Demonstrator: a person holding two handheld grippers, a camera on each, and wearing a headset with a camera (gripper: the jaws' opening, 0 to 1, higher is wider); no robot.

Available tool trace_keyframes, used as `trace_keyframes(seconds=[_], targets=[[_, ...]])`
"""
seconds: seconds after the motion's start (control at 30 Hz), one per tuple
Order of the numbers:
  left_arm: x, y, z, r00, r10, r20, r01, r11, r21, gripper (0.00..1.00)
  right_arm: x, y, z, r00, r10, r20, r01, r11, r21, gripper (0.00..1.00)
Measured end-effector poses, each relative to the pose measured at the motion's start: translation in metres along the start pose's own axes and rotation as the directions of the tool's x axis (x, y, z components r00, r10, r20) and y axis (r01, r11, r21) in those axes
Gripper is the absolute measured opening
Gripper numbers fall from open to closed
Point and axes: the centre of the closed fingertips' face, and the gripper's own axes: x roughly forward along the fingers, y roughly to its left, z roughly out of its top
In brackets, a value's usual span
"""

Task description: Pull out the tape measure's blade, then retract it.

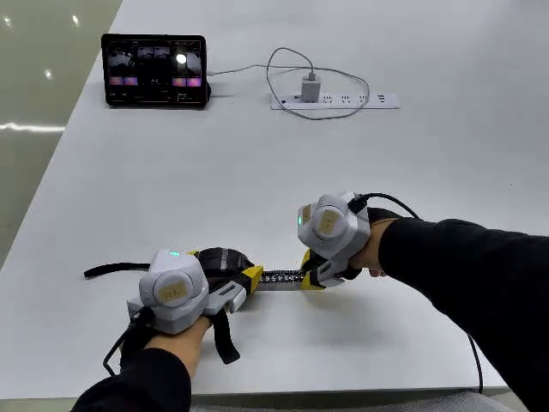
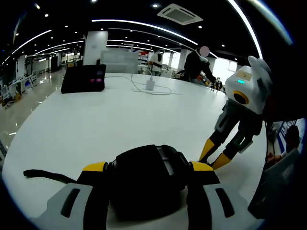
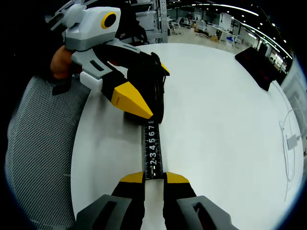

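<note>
We share a white table in a strip-lit hall. Near its front edge, our left gripper clamps the black tape measure. Its short blade runs rightward to our right gripper, which pinches the tip.

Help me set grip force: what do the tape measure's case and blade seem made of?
The case: black, matte, with soft dull highlights; probably rubber-coated plastic, though the look leaves that open. The blade: thin flat dark strip with printed white numerals, lying straight; likely painted steel.
</note>
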Motion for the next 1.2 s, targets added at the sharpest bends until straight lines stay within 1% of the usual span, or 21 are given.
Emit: trace_keyframes(seconds=[0.7, 1.2], targets=[[0.0, -0.001, -0.001, 1.0, -0.001, -0.003, 0.001, 1.0, -0.001, 0.61, 0.004, 0.0, 0.008, 1.0, -0.005, 0.003, 0.005, 1.0, 0.015, 0.1], [0.0, -0.001, -0.001, 1.0, -0.001, -0.004, 0.001, 1.0, -0.003, 0.61, 0.009, 0.0, 0.017, 0.9999, -0.007, -0.012, 0.007, 1.0, 0.022, 0.1]])
